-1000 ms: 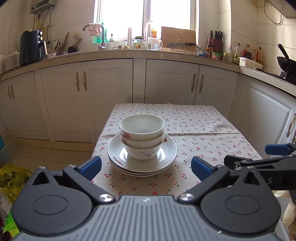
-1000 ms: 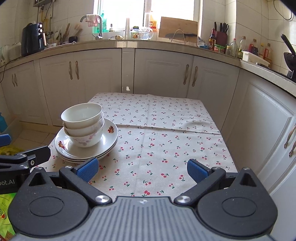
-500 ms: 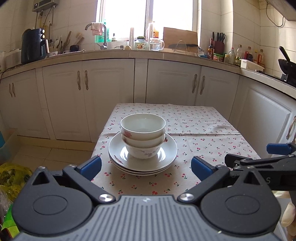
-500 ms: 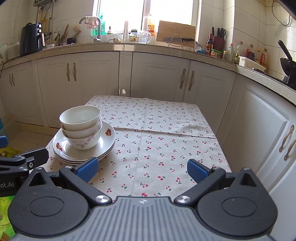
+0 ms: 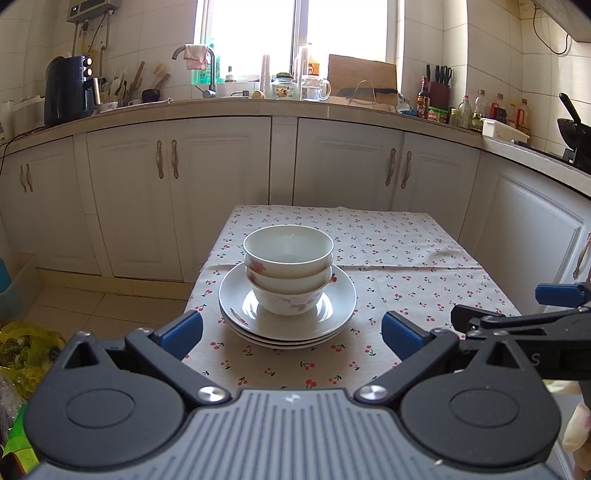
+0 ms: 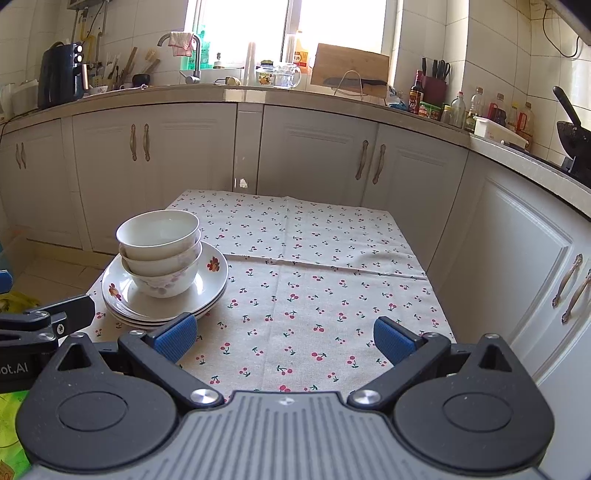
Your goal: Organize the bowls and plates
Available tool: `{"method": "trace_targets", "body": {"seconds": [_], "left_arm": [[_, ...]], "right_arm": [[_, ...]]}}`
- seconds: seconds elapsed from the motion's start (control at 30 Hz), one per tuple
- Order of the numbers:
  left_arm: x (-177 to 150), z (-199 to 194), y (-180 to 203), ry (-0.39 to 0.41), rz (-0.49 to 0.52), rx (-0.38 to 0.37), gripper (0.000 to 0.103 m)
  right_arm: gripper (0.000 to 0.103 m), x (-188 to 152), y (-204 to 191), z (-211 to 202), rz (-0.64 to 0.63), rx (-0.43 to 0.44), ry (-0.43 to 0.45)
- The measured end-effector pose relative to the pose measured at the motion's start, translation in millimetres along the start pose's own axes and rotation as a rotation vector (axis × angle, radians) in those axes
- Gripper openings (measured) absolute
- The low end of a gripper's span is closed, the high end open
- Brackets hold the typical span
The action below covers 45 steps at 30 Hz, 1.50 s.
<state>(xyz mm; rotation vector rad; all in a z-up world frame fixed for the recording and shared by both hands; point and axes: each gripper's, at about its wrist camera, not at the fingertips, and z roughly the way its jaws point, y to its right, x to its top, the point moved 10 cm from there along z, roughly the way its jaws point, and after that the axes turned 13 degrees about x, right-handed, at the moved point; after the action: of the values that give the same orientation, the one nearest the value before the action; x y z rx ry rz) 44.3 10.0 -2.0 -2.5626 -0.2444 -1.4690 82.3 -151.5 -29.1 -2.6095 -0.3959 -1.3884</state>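
Bowl stack (image 5: pixel 288 269) sits nested on plate stack (image 5: pixel 287 317), near-left on cherry tablecloth (image 6: pixel 314 295). Left gripper (image 5: pixel 291 328) and right gripper (image 6: pixel 284 338) both spread, empty — approach the top bowl's rim level, pinch gently.

A small table (image 5: pixel 388 258) under a cherry-print cloth (image 6: pixel 314 288) stands in a tiled kitchen, its far edge near a run of white cabinets (image 5: pixel 221 192) with curved metal handles. A pale counter (image 5: pixel 332 110) wraps from the left wall round to the right. Bright daylight pours through the window (image 5: pixel 295 33) above the sink tap (image 5: pixel 207 66). A dark appliance (image 5: pixel 68 94) sits at the counter's left end, a wooden board (image 5: pixel 362 79) leans by the window, bottles (image 5: pixel 495 110) and a black wok (image 5: pixel 572 125) crowd the right side. Beige floor tiles (image 5: pixel 92 306) show beside the table's left edge.
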Motion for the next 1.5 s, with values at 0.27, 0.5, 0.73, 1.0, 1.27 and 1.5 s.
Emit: {"method": "trace_targets", "body": {"seconds": [0.27,0.5,0.73,1.0,1.27,1.5], "left_arm": [[0.1,0.3,-0.3,0.000,0.001,0.000,0.102],[-0.5,-0.4,-1.3,0.000,-0.001,0.003,0.102],[-0.6,-0.7,-0.8,0.000,-0.001,0.004,0.102],[-0.6,-0.7,-0.9,0.000,-0.001,0.004,0.102],[-0.6,-1.4,-0.8,0.000,-0.002,0.007,0.102],[-1.5,-3.6,0.3,-0.003,-0.002,0.015,0.102]], "right_arm": [[0.103,1.0,0.3,-0.2,-0.005,-0.007,0.002],[0.103,1.4,0.1,-1.6,-0.012,-0.017,0.006],[0.103,1.9,0.6,-2.1,-0.014,-0.021,0.008],[0.103,2.0,1.1,-2.4,-0.016,-0.025,0.009],[0.103,2.2,1.3,-3.4,-0.018,-0.032,0.012],[0.103,2.1,1.0,-2.9,-0.019,-0.034,0.009]]}}
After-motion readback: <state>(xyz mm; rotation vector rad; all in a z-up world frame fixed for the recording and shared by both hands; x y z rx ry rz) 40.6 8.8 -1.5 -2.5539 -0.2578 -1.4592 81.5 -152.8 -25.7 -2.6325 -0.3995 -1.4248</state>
